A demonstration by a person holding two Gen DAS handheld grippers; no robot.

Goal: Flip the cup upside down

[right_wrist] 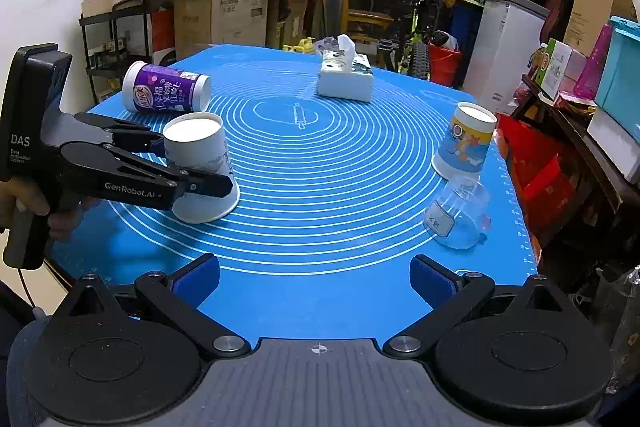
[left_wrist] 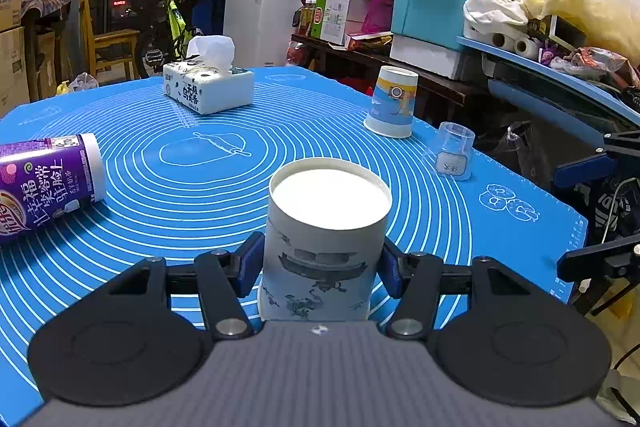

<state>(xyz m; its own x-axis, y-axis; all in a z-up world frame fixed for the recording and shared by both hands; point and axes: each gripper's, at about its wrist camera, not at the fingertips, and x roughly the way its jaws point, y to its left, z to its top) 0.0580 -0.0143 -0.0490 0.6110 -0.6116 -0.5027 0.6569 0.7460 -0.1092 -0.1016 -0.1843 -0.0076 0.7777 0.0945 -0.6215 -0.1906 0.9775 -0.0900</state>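
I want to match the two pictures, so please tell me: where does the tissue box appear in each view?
Left wrist view: the tissue box lies upper left of centre, far across the blue mat.
Right wrist view: the tissue box lies upper centre, slightly right, at the mat's far end.
Shared landmark: the rolling-pin drawing at the middle of the mat's rings, just in front of the box in both views.

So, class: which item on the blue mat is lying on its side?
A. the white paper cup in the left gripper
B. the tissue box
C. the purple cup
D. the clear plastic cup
C: the purple cup lies on its side on the blue mat, while the other cups stand rim-down.
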